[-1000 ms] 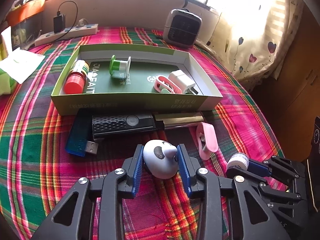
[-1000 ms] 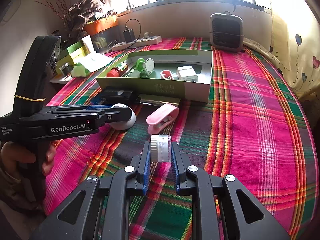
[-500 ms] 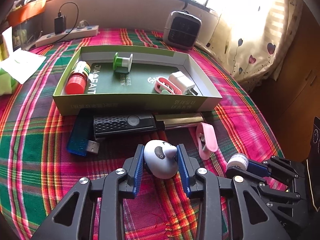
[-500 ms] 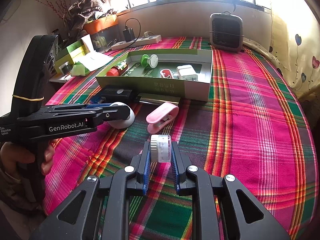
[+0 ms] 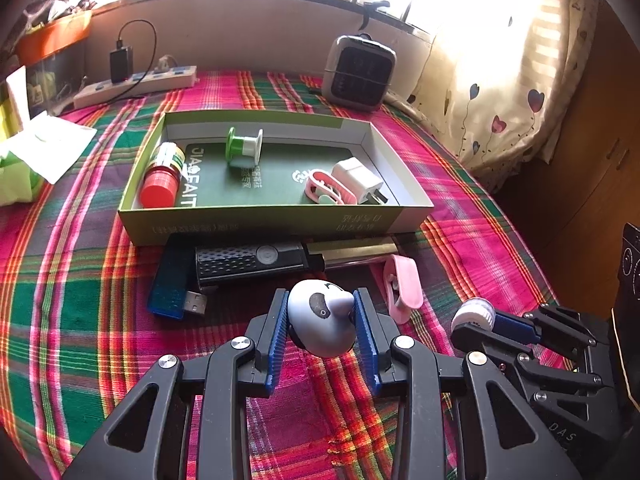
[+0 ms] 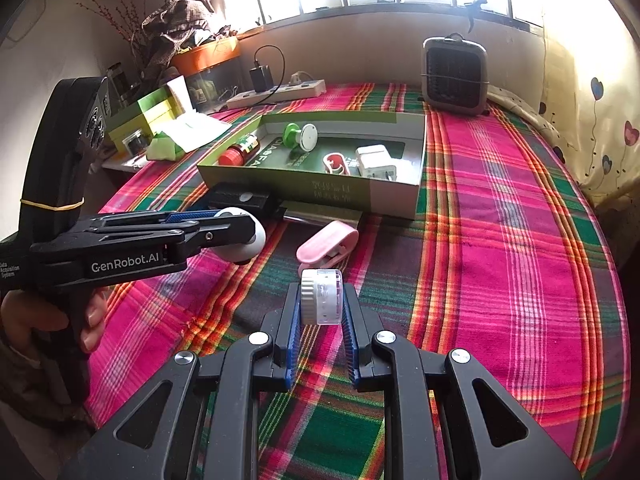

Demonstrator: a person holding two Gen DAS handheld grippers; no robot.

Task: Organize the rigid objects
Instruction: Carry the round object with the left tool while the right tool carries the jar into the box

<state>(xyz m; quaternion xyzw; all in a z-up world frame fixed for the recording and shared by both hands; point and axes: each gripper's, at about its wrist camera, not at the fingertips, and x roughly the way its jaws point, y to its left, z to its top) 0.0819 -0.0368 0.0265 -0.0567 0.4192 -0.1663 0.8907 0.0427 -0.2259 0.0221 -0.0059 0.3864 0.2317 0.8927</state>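
panda-faced white toy [image 5: 322, 320] sits pinched in left gripper [image 5: 321, 322]; right gripper [image 6: 320, 300] clamps small white-capped jar [image 6: 321, 296].

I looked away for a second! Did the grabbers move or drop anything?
Nothing dropped. The left gripper keeps squeezing the panda toy and has edged toward the green box. The right gripper still holds the little white jar. The pink clip and the things in the box stayed put.

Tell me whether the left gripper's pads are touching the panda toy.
Touching. The left wrist view shows both blue pads pressed against the sides of the panda toy.
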